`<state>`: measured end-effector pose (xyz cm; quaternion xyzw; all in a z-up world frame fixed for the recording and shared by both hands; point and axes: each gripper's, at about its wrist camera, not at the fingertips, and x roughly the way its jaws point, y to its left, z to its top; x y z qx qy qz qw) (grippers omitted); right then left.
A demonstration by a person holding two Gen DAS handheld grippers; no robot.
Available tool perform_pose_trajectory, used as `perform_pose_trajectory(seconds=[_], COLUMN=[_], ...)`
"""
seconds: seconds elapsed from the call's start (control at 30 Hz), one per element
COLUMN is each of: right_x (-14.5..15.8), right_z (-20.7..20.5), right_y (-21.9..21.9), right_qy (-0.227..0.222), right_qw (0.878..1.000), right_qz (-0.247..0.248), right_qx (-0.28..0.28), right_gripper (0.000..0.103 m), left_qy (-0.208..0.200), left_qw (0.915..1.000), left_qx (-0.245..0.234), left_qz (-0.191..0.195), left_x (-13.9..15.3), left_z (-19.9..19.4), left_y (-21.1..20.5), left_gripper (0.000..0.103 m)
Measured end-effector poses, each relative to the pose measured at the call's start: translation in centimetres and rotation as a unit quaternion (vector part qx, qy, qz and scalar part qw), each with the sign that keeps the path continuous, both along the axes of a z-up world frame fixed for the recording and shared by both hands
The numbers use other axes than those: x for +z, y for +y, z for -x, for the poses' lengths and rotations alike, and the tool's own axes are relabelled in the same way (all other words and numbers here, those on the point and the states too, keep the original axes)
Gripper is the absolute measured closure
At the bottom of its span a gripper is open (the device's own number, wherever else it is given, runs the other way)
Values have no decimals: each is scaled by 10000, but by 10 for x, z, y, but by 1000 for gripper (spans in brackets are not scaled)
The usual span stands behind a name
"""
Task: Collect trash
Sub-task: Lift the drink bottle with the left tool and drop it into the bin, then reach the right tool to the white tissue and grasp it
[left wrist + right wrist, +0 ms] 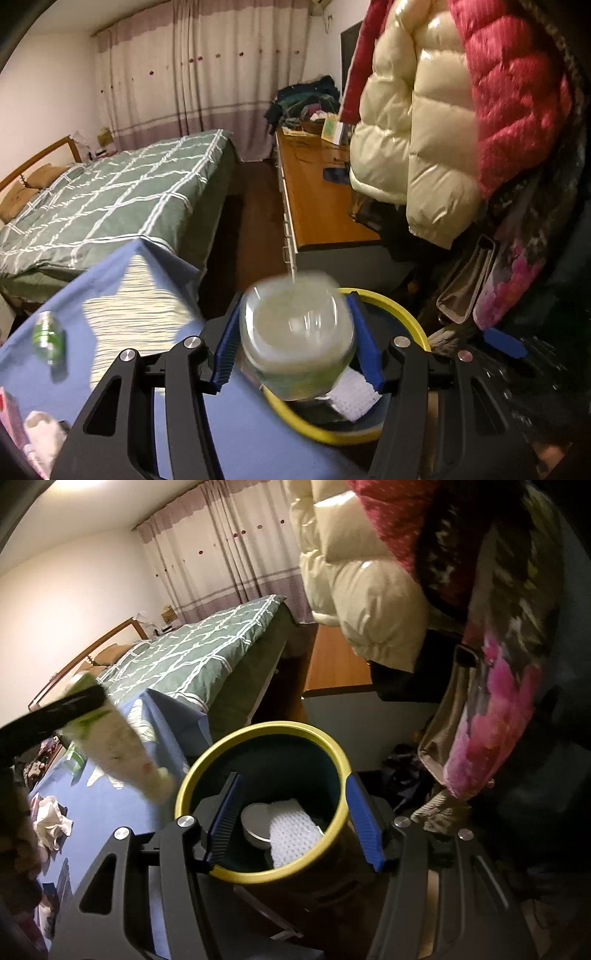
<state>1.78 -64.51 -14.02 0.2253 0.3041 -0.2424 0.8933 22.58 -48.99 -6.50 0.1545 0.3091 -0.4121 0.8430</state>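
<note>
My left gripper (295, 350) is shut on a clear plastic bottle (297, 332) with a green label, held base-forward above the yellow-rimmed bin (399, 306). In the right wrist view the same bottle (118, 746) hangs tilted, cap down, just left of the bin (258, 729), with the left gripper's black finger (55, 709) across it. My right gripper (293, 819) is open and empty, its blue pads either side of the bin's mouth. Inside the bin lie a white textured pad (291, 830) and a round metal lid (255, 823).
The bin stands beside a blue-clothed table (122, 306) that carries a small green can (48, 336) and crumpled tissue (50, 821). A green checked bed (110, 199) lies behind. A wooden cabinet (317, 199) and hanging coats (424, 129) crowd the right side.
</note>
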Motion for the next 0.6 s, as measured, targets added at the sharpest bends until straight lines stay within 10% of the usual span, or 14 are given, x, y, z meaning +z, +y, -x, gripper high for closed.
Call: perform_pose_trajectory(seconds=[0.27, 0.6], right_x=[-9, -11], right_z=[1, -43], right_y=[-4, 45], right_qy=[60, 232], right_qw=[9999, 9971], right_qz=[-99, -68], right_qx=[-30, 728], right_gripper=[45, 45], left_qy=[75, -264], left_qw=[9997, 9924], left_qx=[179, 1177], left_qz=[-179, 263], left_x=[-19, 26], left_z=[-5, -26], left_y=[-4, 152], left_gripper=[36, 20])
